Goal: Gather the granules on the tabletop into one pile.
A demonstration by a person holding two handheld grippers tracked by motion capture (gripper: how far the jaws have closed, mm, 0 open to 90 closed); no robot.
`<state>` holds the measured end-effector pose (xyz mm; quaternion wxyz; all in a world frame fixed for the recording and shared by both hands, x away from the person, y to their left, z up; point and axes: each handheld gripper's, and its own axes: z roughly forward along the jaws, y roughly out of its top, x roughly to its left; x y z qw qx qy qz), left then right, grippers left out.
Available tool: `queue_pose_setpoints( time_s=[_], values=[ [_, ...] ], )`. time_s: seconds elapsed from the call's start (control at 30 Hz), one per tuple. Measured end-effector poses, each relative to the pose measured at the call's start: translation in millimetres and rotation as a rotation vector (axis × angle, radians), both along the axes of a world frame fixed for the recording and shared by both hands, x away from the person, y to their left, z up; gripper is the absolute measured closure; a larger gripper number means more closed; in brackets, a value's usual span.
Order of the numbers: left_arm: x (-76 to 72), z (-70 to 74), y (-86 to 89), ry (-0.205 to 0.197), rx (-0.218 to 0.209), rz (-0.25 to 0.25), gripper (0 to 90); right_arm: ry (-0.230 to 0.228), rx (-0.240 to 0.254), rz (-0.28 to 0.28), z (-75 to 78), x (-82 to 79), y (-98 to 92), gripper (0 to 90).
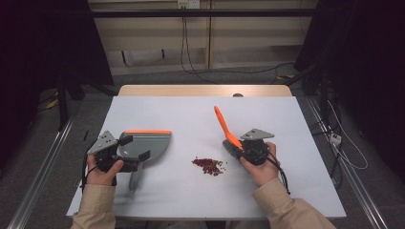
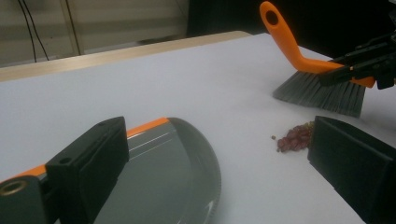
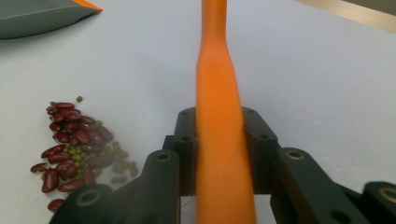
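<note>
Lying empty beneath the left gripper [image 1: 125, 151], whose jaws stand wide, is the grey dustpan [image 1: 145, 143]. The right gripper [image 1: 246, 149] clamps the orange brush [image 1: 224, 126], beans [image 1: 208, 165] heaped beside it; its bristles are partly hidden.

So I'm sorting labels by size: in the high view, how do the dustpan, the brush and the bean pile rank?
Largest to smallest:
1. dustpan, the widest thing
2. brush, long but slim, partly behind the right hand-held gripper
3. bean pile, a small patch
</note>
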<state>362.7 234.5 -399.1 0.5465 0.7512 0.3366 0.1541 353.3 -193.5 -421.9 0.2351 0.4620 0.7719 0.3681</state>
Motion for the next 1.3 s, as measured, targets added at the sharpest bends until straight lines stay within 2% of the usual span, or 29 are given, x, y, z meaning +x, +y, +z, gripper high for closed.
queue_pose_setpoints(
  time_s=[0.03,0.1,0.17,0.2,0.27,0.33,0.43,0.57,0.63,0.67,1.1,1.3],
  values=[
    [-0.2,0.4,0.0,0.000,0.005,-0.002,5.2,-0.008,-0.009,0.001,-0.2,-1.1,4.8,71.4],
    [-0.7,1.0,-0.2,-0.001,0.006,-0.004,5.2,-0.005,0.015,-0.004,-1.2,-1.9,13.4,71.4],
    [-1.0,1.1,-0.3,-0.002,0.001,-0.004,5.2,-0.016,0.001,-0.009,-1.1,-2.2,21.3,71.4],
    [-1.0,1.2,-0.2,-0.002,0.002,-0.004,5.2,-0.013,0.018,-0.016,-1.8,-2.0,26.3,71.4],
    [-0.9,1.2,0.4,-0.001,0.002,-0.005,5.2,-0.028,0.010,-0.035,-2.3,-1.4,34.2,71.4],
    [-0.7,1.3,1.0,-0.002,0.001,-0.004,5.2,-0.033,0.022,-0.060,-3.2,-0.1,40.5,71.4],
    [-0.7,1.4,1.2,-0.002,0.001,-0.004,5.2,-0.036,0.048,-0.085,-4.4,1.4,48.2,71.4],
    [-0.6,1.3,1.3,-0.001,0.002,-0.005,5.3,-0.043,0.050,-0.089,-4.8,2.6,56.7,71.4],
    [-0.7,1.6,1.6,-0.003,0.002,-0.004,5.3,-0.037,0.074,-0.089,-5.4,3.4,59.6,71.4],
    [-0.8,1.6,1.6,-0.004,0.001,-0.004,5.3,-0.045,0.064,-0.092,-5.4,3.7,62.3,71.4],
    [-0.2,1.1,2.3,-0.001,0.003,-0.002,5.3,-0.043,0.108,-0.074,-6.3,14.3,73.8,71.3],
    [0.3,0.3,2.3,0.002,0.009,-0.004,5.3,-0.075,0.098,-0.071,2.1,12.0,69.7,71.3]
  ],
)
